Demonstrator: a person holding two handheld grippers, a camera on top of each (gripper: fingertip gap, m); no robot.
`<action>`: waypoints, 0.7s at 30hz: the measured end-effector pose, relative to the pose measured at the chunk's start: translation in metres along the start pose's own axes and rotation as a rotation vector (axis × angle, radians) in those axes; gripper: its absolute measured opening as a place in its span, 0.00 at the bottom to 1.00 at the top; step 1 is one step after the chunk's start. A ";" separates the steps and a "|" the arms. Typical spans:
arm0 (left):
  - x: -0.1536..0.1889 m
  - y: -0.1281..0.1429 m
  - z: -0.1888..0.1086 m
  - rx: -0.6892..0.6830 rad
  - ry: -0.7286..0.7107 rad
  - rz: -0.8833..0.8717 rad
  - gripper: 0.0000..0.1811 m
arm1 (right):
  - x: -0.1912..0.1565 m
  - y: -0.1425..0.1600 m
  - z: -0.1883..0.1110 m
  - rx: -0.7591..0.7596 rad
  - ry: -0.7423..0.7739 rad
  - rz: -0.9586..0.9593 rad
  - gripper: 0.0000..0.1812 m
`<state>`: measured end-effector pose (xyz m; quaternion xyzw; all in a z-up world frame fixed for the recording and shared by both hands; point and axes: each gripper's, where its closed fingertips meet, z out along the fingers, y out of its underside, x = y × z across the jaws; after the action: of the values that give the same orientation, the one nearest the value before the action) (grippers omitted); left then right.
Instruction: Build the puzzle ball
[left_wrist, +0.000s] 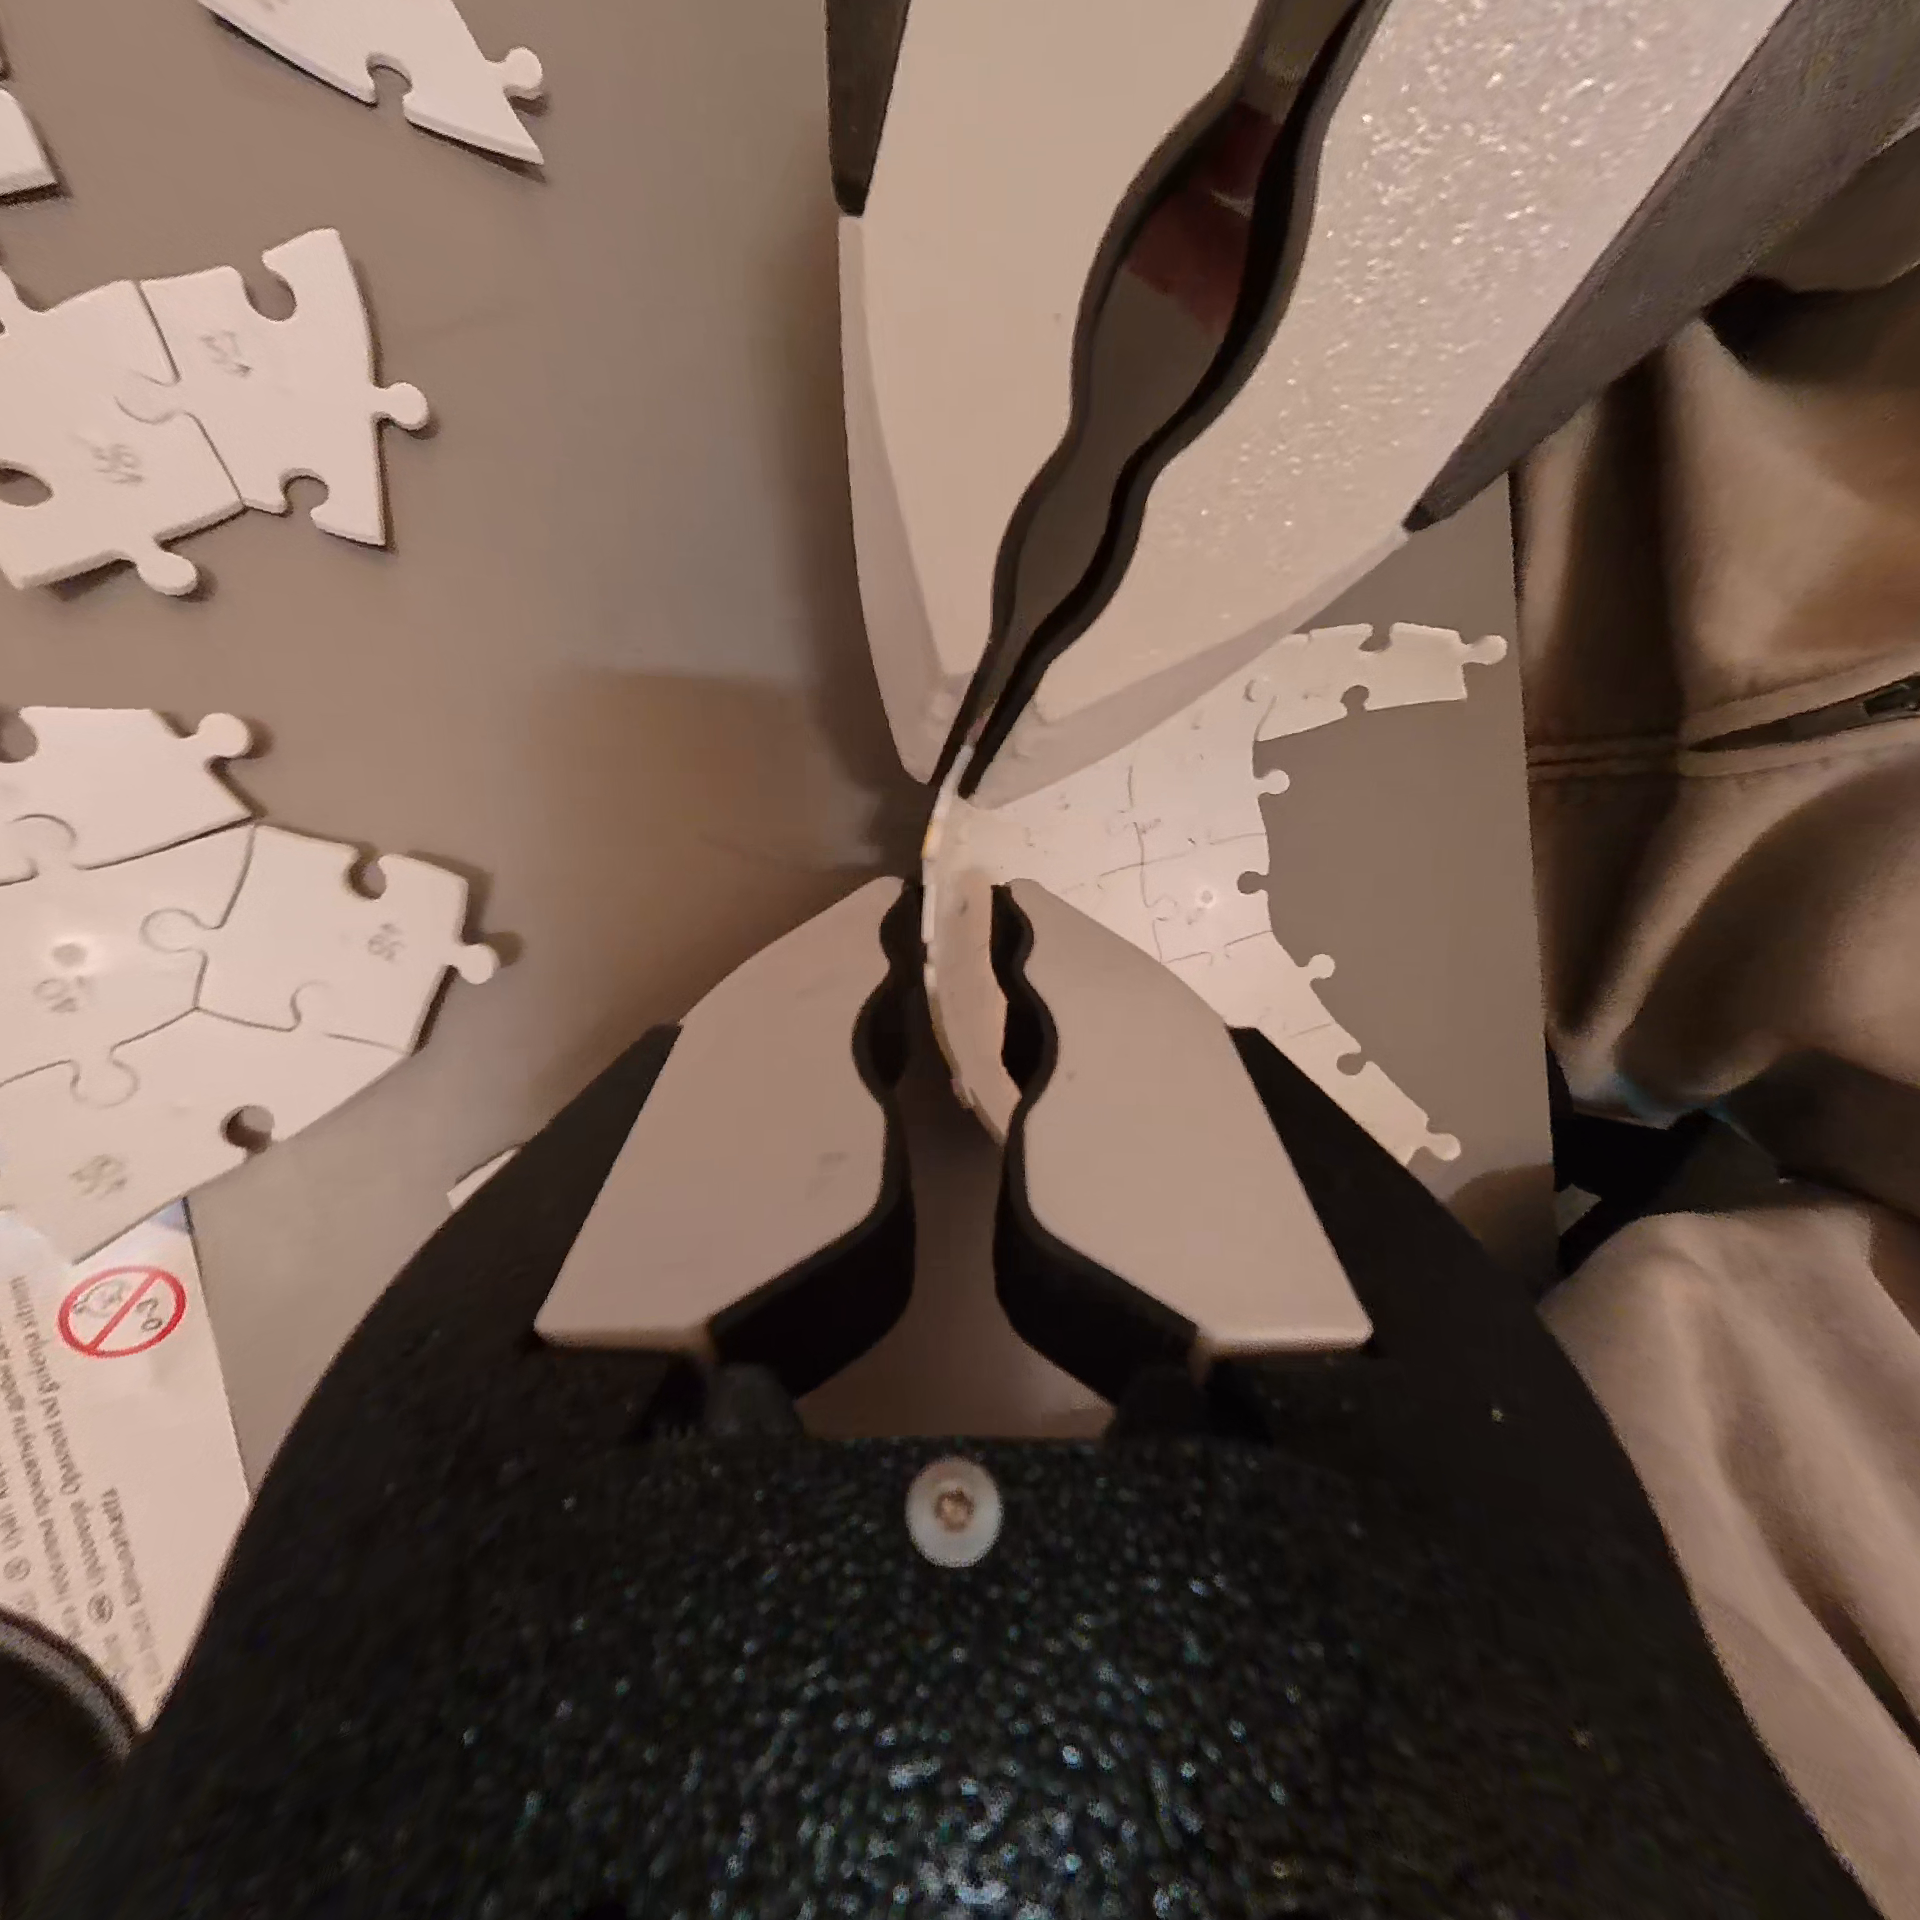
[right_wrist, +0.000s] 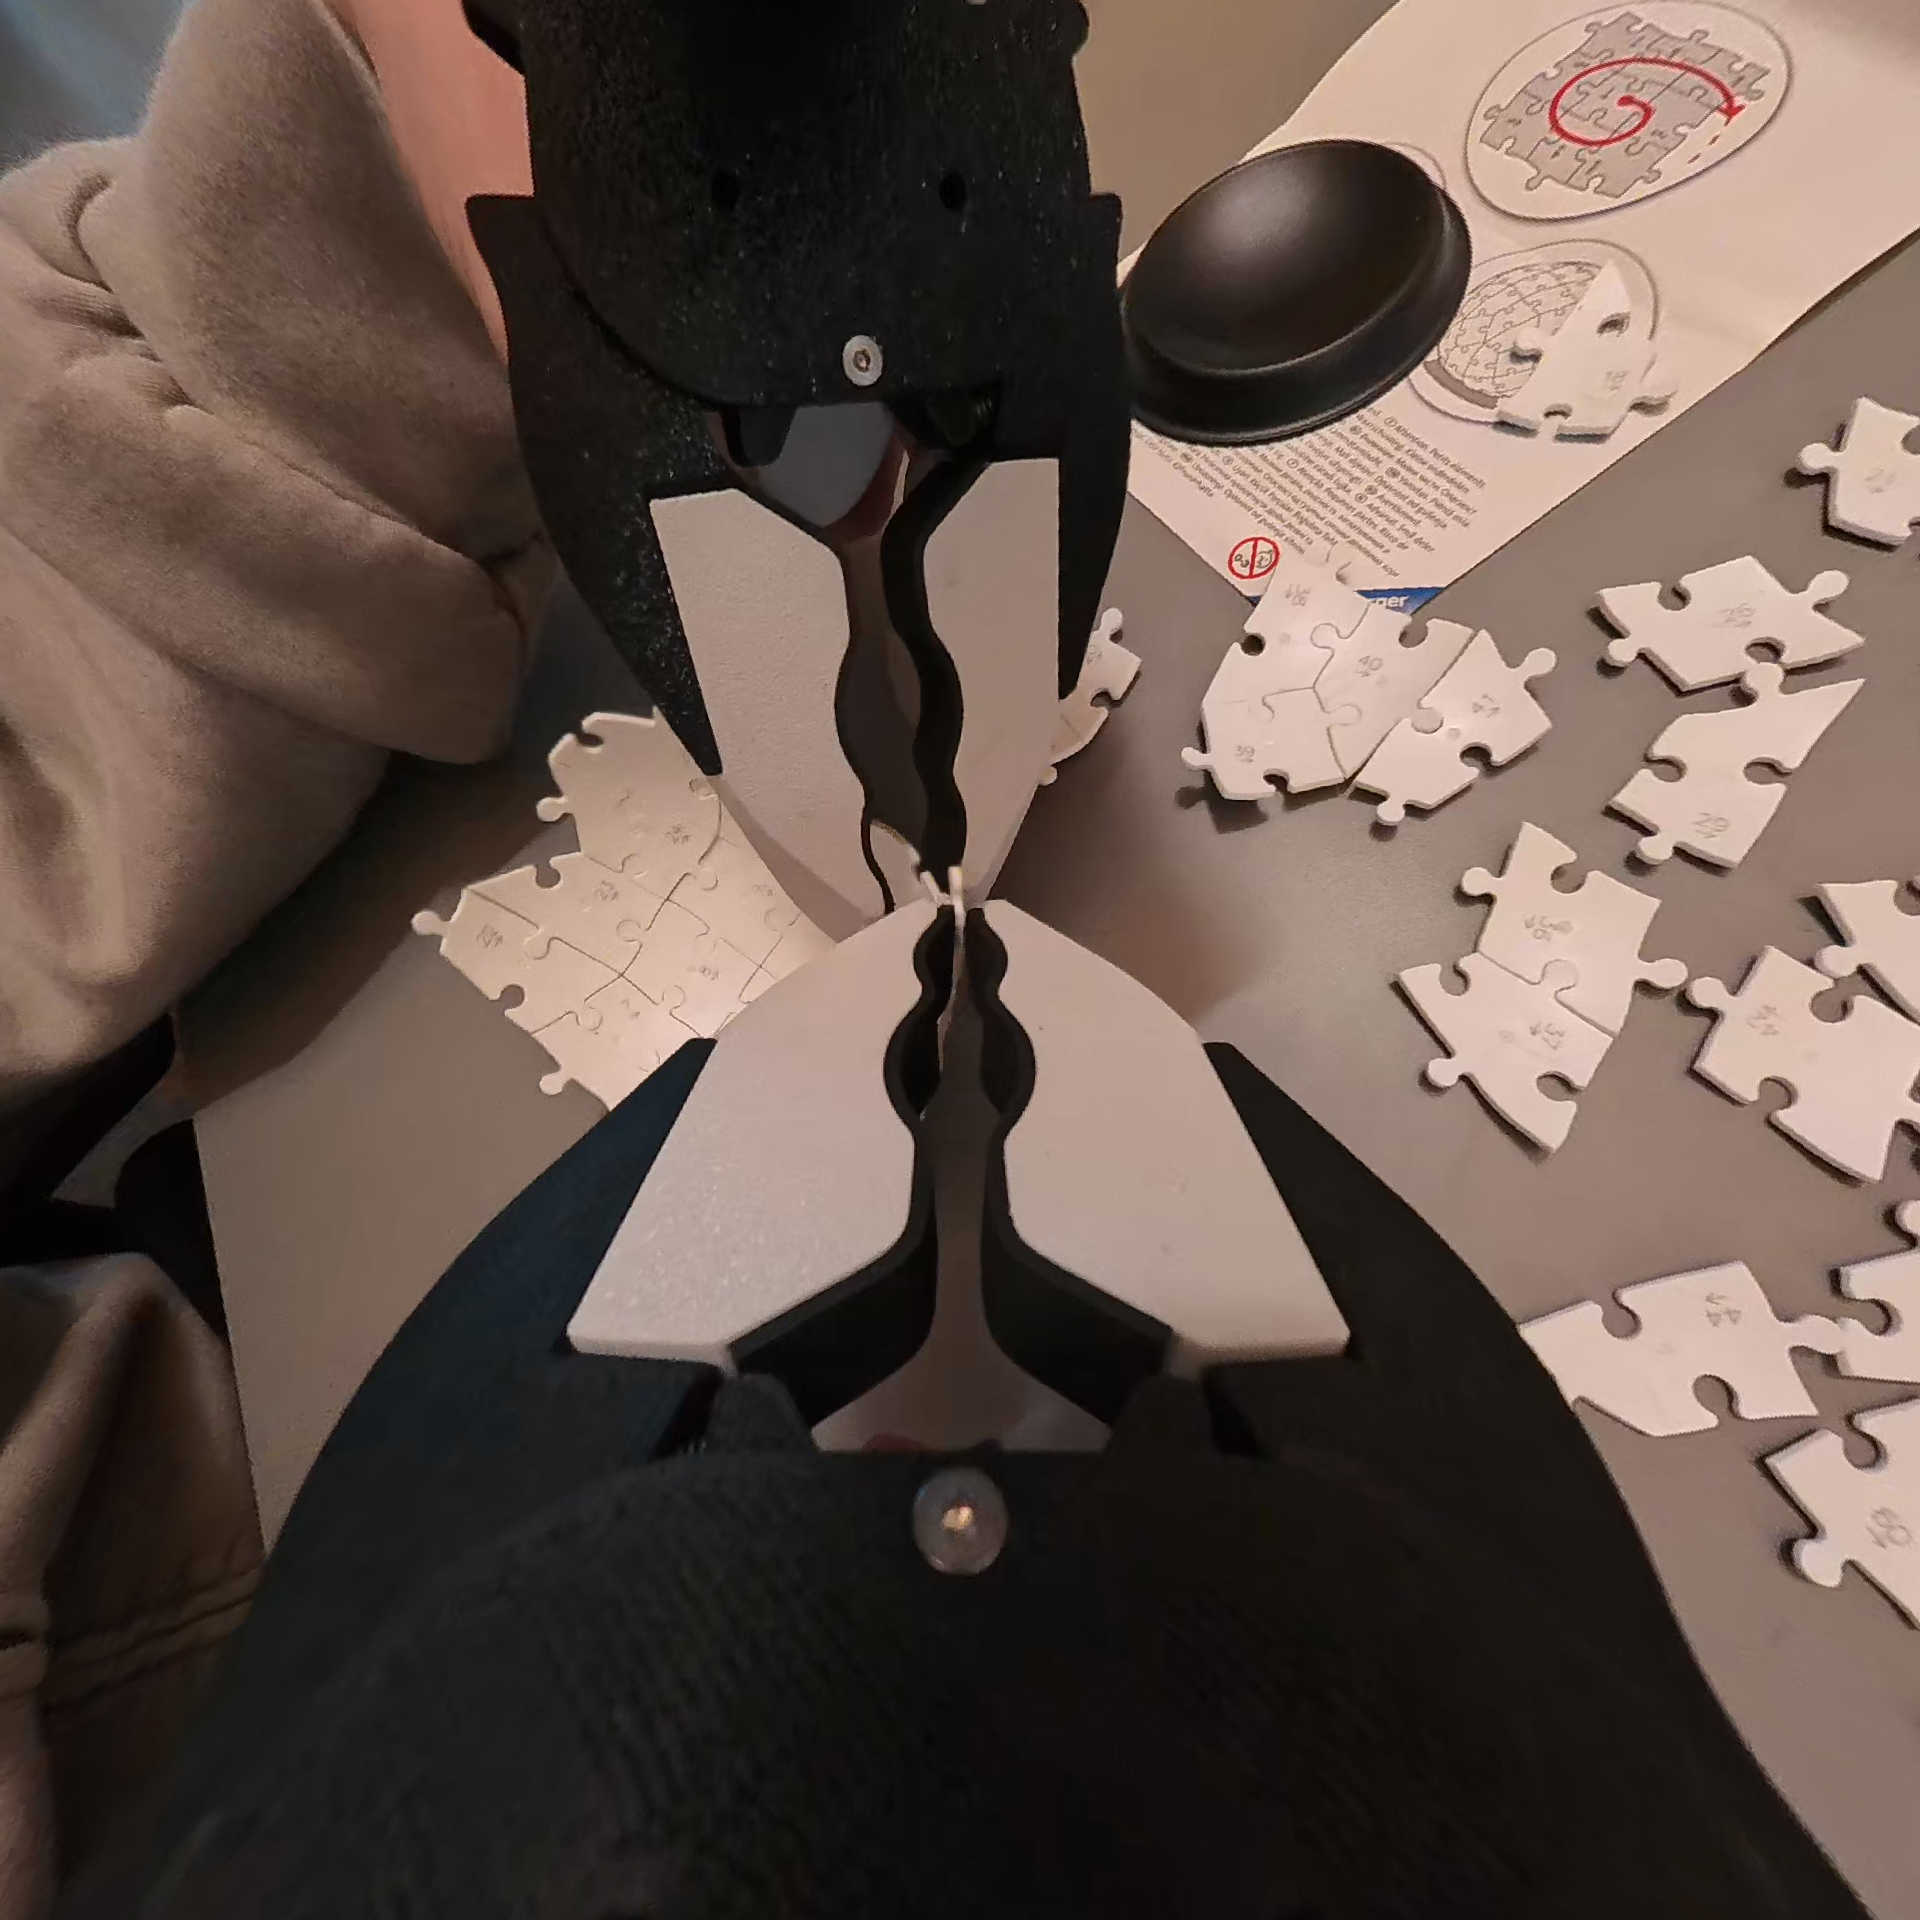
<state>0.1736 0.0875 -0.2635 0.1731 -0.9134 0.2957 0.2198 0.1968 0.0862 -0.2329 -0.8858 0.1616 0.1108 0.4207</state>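
Note:
A curved white section of joined puzzle pieces (left_wrist: 1195, 862) hangs over the grey table; in the right wrist view it shows at the left (right_wrist: 644, 935). My left gripper (left_wrist: 956, 894) is shut on its edge, which shows edge-on between the fingers. My right gripper (right_wrist: 958, 920) is shut on a thin white puzzle piece (right_wrist: 953, 883), seen edge-on. The two grippers meet tip to tip at the section's edge. The right gripper (left_wrist: 961, 784) comes down from the top of the left wrist view. The left gripper (right_wrist: 914, 862) comes down from the top of the right wrist view.
Loose white pieces and small joined clusters (right_wrist: 1351, 707) lie spread on the grey table (right_wrist: 1195, 883), also in the left wrist view (left_wrist: 208, 416). A black dish stand (right_wrist: 1288, 281) sits on a printed instruction sheet (right_wrist: 1558, 312). A person's beige garment (right_wrist: 208, 416) borders the table. Left and right tips are no more than a few centimetres apart.

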 end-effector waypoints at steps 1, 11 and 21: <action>0.000 -0.001 0.000 0.008 0.008 -0.003 0.06 | 0.000 0.001 0.001 -0.006 -0.003 0.002 0.01; -0.002 -0.016 -0.005 0.117 0.086 -0.032 0.08 | 0.001 0.003 0.002 -0.016 0.006 0.011 0.01; -0.004 -0.016 0.000 0.117 0.104 -0.021 0.06 | 0.003 0.010 0.000 0.000 0.025 0.042 0.01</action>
<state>0.1836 0.0763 -0.2579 0.1795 -0.8801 0.3548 0.2596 0.1960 0.0801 -0.2411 -0.8835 0.1856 0.1087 0.4161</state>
